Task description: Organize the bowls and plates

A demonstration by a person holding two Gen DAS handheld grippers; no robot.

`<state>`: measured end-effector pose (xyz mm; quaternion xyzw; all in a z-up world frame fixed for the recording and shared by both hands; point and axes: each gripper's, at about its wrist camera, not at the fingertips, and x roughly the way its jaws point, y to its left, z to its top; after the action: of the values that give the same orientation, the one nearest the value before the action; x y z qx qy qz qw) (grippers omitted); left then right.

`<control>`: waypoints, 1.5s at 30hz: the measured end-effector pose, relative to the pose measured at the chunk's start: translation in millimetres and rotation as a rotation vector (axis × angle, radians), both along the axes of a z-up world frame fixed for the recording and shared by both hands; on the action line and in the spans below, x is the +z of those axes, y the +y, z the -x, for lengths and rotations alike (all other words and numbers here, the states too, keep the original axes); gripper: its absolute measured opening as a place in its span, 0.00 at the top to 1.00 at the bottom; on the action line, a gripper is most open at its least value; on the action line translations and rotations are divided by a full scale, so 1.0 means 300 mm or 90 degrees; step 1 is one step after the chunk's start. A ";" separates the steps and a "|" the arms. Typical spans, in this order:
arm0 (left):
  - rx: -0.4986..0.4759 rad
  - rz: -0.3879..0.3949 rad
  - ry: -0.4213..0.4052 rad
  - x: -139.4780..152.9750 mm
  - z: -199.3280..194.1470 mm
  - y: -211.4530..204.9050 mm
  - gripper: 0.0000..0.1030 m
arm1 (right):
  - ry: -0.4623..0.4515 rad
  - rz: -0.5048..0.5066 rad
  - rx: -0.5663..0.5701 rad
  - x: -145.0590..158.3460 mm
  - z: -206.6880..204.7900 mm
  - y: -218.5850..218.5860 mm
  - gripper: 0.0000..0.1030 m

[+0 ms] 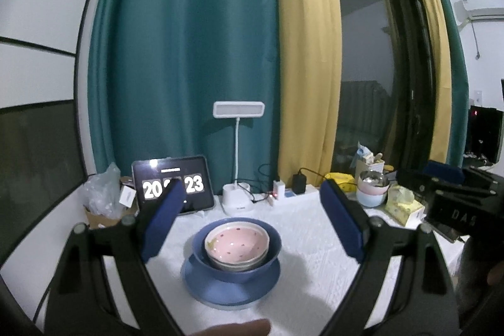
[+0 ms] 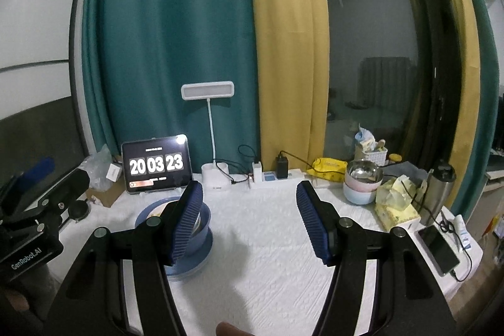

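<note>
bowls first: you've got a pink bowl [image 1: 235, 244] with small dark specks nested inside a paler bowl whose rim just peeks out under it, both sitting in a blue bowl [image 1: 236, 254], and that stands on a blue plate [image 1: 231, 285] on the white-covered table [image 1: 315, 273]. off at the back right, a metal bowl [image 2: 363, 170] sits in a pink bowl, stacked on a light blue bowl [image 2: 359, 194], and beside them a basket [image 2: 371, 151] holds small packets you can't quite make out.

from your right wrist view, the blue stack is half hidden behind the near finger, so its contents barely show there. on the left view, the tablet clock [image 1: 173, 185] loses its middle digits behind a finger.

your left gripper [image 1: 252, 219] is spread wide with nothing between the pads, the blue stack lying just ahead and below, centred between the fingers. your right gripper [image 2: 249, 216] is also spread and empty, with the stack off to its left side, over bare cloth.
</note>
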<state>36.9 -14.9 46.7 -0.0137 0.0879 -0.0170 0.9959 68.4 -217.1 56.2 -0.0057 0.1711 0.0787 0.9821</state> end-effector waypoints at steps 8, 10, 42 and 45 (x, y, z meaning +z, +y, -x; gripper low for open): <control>-0.001 0.001 -0.008 0.008 0.012 0.001 0.14 | -0.009 -0.003 -0.002 0.017 0.010 -0.008 0.37; 0.001 0.002 -0.010 0.010 0.016 0.000 0.14 | -0.011 -0.002 -0.002 0.017 0.009 -0.009 0.37; -0.002 0.007 -0.009 0.014 0.027 0.001 0.14 | -0.013 0.001 -0.003 0.017 0.012 -0.008 0.37; -0.002 0.007 -0.009 0.014 0.027 0.000 0.14 | -0.012 0.000 -0.003 0.018 0.012 -0.008 0.37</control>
<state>28.7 -14.8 51.0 -0.0189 0.0807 -0.0188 0.9964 64.6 -219.3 61.6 -0.0062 0.1616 0.0767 0.9839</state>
